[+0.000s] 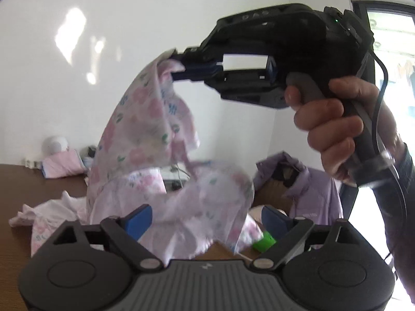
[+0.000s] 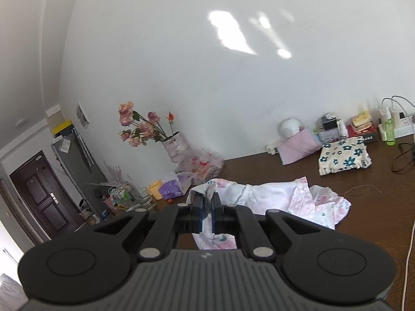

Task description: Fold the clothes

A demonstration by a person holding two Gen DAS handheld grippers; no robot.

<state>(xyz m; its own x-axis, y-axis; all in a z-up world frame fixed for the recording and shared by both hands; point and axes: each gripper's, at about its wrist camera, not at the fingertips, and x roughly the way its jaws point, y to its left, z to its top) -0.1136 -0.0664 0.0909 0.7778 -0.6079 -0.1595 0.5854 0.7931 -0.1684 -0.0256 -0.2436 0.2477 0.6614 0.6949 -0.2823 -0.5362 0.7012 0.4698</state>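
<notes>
- My right hand-held gripper [image 1: 179, 64] pinches one corner of the flowery shirt [image 1: 145, 134] high above the bench [image 1: 15, 181].
- The shirt hangs straight down from it (rest lies crumpled).
- My left hand-held gripper [image 1: 207, 220] is spread wide, empty, nearest the hanging bottom edge.

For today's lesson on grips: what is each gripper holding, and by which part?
The right gripper is shut on the floral garment, pinching a bunched edge at its top, lifted above the table. The left gripper is open, holding nothing.

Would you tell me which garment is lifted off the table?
The pink floral garment, pinched in the right claw; the lilac jacket lies heaped.
</notes>
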